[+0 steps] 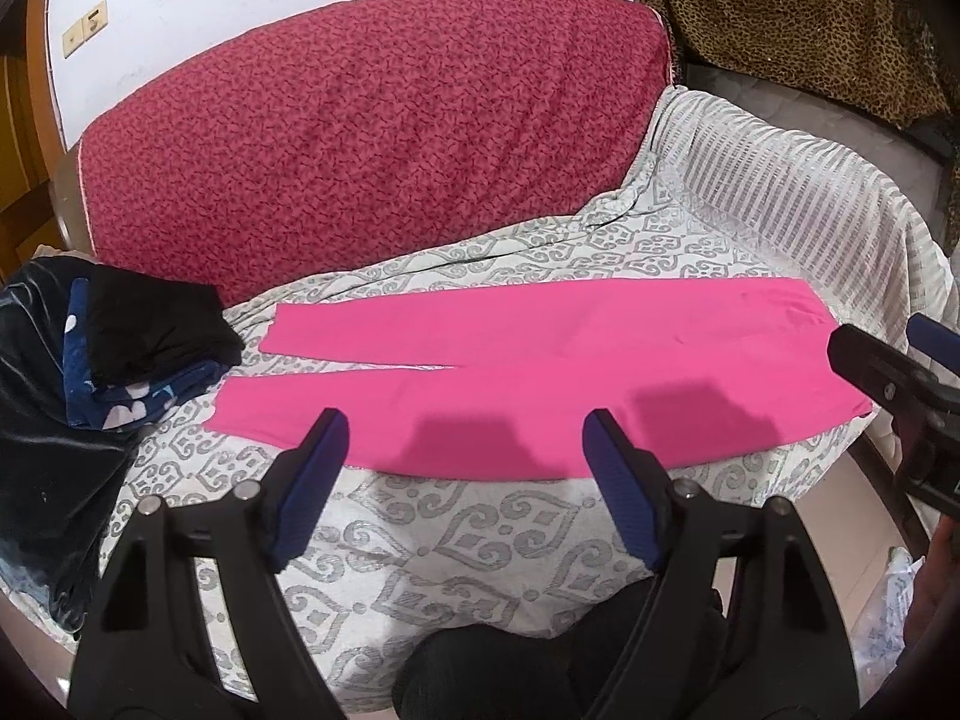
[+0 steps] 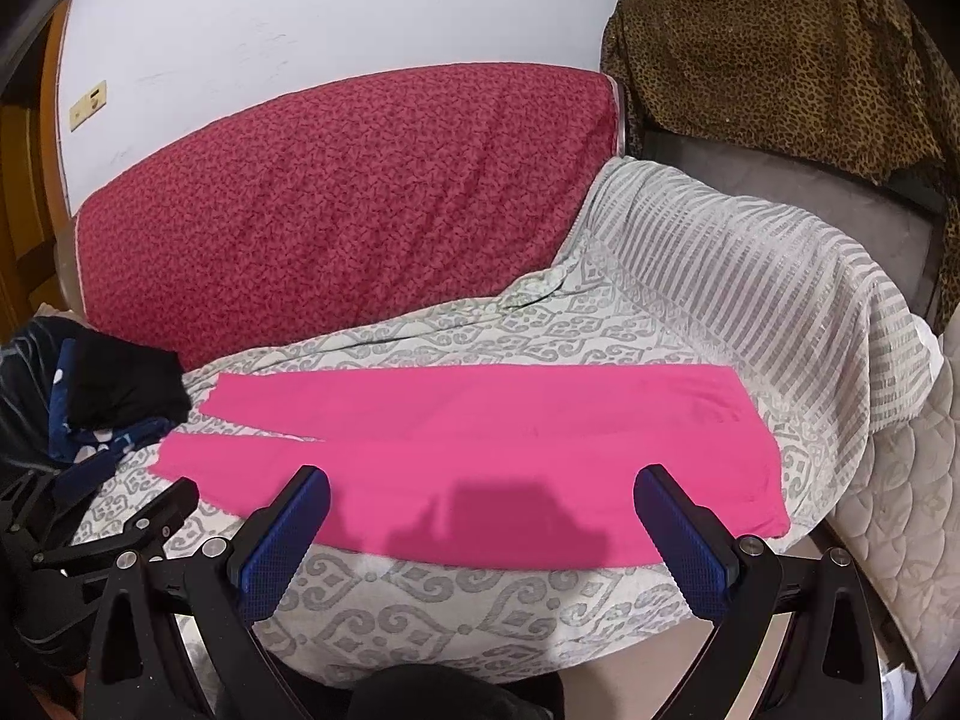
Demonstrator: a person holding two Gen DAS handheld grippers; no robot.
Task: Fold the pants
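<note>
On the patterned bedspread pink pants lie flat, legs pointing left; left gripper and right gripper hover, fingers spread, empty.

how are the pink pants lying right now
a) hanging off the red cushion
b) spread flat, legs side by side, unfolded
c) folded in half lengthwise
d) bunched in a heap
b: the pink pants lie flat on the patterned cover, both legs visible with a slit between them at the left end, and neither gripper touches them.
</note>
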